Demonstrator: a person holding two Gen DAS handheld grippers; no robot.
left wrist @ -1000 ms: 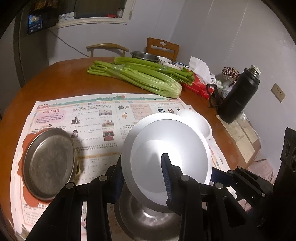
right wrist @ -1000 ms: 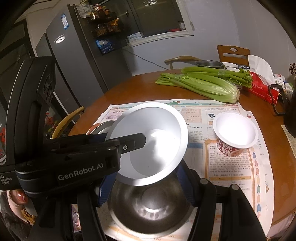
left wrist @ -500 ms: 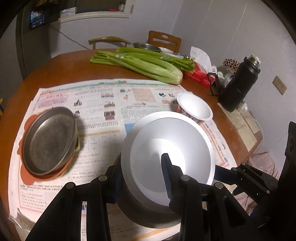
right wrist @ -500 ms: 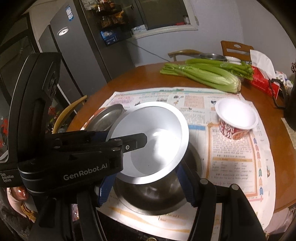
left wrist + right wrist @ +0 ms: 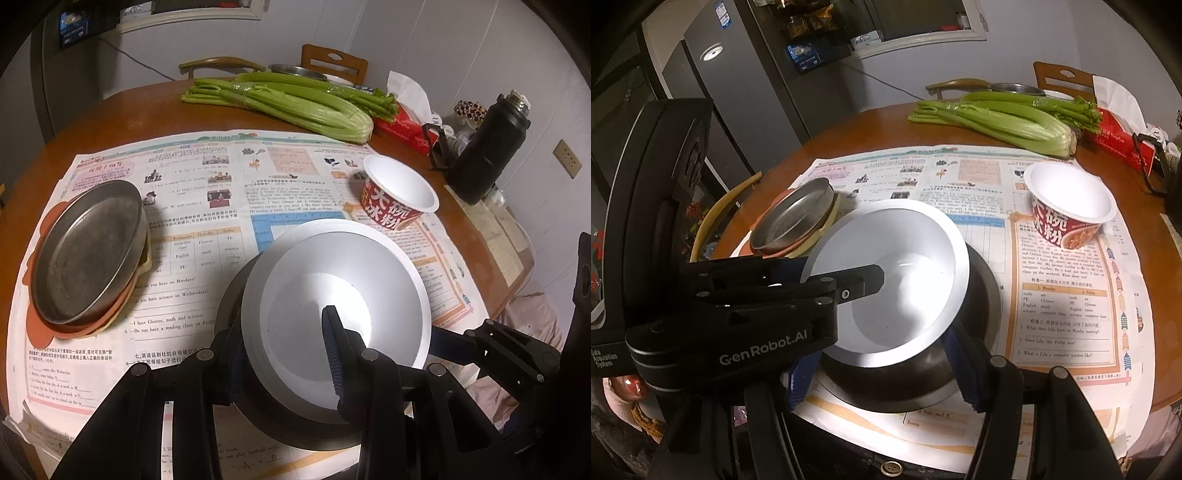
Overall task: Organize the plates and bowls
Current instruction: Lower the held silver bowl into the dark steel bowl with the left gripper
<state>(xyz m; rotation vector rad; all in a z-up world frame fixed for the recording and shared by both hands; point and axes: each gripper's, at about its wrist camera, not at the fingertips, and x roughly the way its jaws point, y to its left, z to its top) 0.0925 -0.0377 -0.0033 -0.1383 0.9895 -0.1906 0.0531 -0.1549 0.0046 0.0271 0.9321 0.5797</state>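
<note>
My left gripper [image 5: 284, 332] is shut on the rim of a white bowl [image 5: 332, 280], one finger inside it and one outside. The white bowl [image 5: 886, 258] sits tilted inside a steel bowl [image 5: 979, 295] that rests on the newspaper [image 5: 207, 206]. Only the steel bowl's dark outer wall [image 5: 236, 291] shows in the left wrist view. My right gripper [image 5: 879, 347] hangs over the steel bowl's near rim, jaws apart, pads not seen pressing. A steel plate [image 5: 88, 251] tops a stack with an orange plate [image 5: 74, 332] at the left.
A red and white paper noodle cup [image 5: 402, 192] stands to the right on the newspaper. Celery [image 5: 288, 103], a red tissue box [image 5: 402, 129] and a black flask [image 5: 487, 147] line the far side of the round table. A fridge [image 5: 738, 92] stands beyond.
Both grippers have sunk toward the table. The white bowl has come down into the steel bowl and now covers its inside.
</note>
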